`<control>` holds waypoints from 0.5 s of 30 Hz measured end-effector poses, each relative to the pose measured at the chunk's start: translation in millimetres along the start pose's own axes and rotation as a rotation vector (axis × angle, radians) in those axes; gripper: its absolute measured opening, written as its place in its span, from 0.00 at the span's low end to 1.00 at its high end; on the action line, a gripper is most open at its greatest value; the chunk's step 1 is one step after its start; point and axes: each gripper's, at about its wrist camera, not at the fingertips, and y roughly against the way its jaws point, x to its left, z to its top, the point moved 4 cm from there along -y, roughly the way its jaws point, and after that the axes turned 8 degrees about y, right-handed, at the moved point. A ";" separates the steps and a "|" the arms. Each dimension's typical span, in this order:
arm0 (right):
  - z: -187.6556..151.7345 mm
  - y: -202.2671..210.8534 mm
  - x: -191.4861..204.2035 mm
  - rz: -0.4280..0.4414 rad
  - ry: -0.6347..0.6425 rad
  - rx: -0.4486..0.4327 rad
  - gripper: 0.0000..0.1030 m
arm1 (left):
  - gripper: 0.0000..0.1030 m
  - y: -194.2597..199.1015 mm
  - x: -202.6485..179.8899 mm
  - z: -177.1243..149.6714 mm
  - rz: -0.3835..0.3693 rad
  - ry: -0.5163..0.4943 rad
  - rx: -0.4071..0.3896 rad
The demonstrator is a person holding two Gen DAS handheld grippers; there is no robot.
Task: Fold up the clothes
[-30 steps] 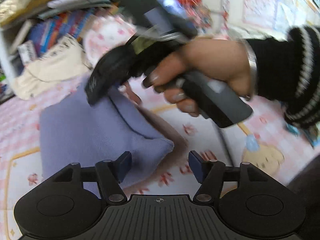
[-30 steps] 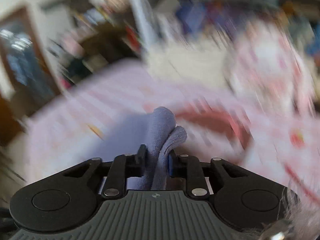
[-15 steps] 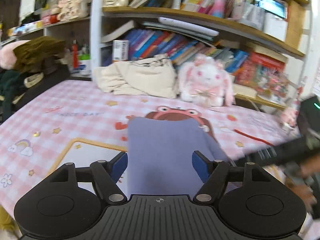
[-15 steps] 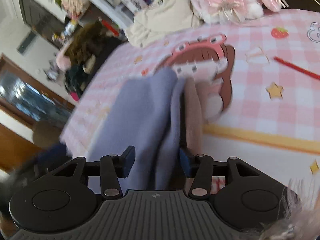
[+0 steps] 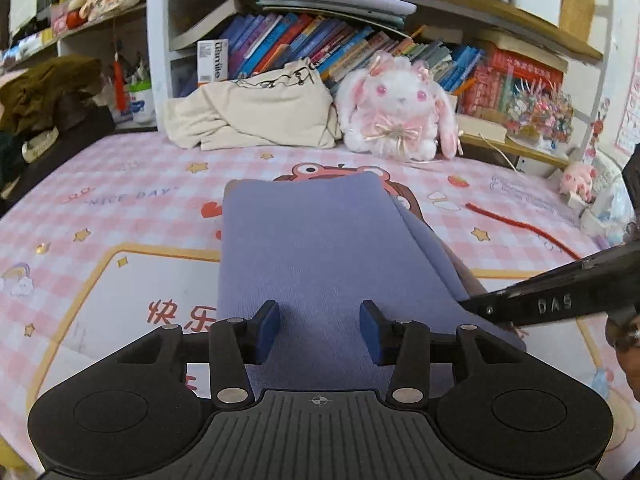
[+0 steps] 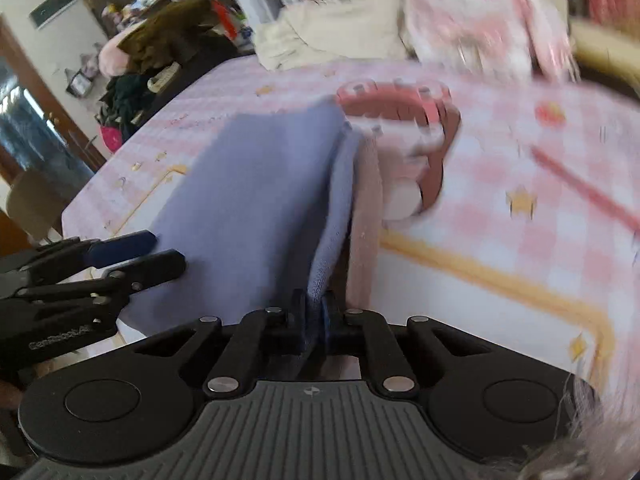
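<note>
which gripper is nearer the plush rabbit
Hard to tell; both sit at the near end of the purple cloth, far from the plush rabbit. The right gripper pinches its right edge; the left gripper hovers open over it.

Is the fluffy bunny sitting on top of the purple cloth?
No, the bunny sits against the bookshelf at the far edge of the table, well apart from the purple cloth.

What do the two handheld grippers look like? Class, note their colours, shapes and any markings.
Both the left gripper and the right gripper are black, with a ribbed grey centre plate, two round discs, silver pivot pins and blue finger pads. The right gripper's side shows embossed letters in the left view. No sleeve shows clearly.
</note>
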 end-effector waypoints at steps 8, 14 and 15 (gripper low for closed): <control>2.0 1.5 -1.4 0.003 0.002 0.011 0.09 | 0.49 1.1 -1.5 -2.4 -0.004 -0.017 -0.017; 8.5 21.0 -7.9 -0.007 -0.047 -0.053 0.32 | 0.86 30.0 4.4 10.4 0.043 0.046 -0.140; 9.9 25.3 -9.4 -0.014 -0.056 -0.071 0.43 | 0.89 37.3 7.3 12.8 0.050 0.053 -0.177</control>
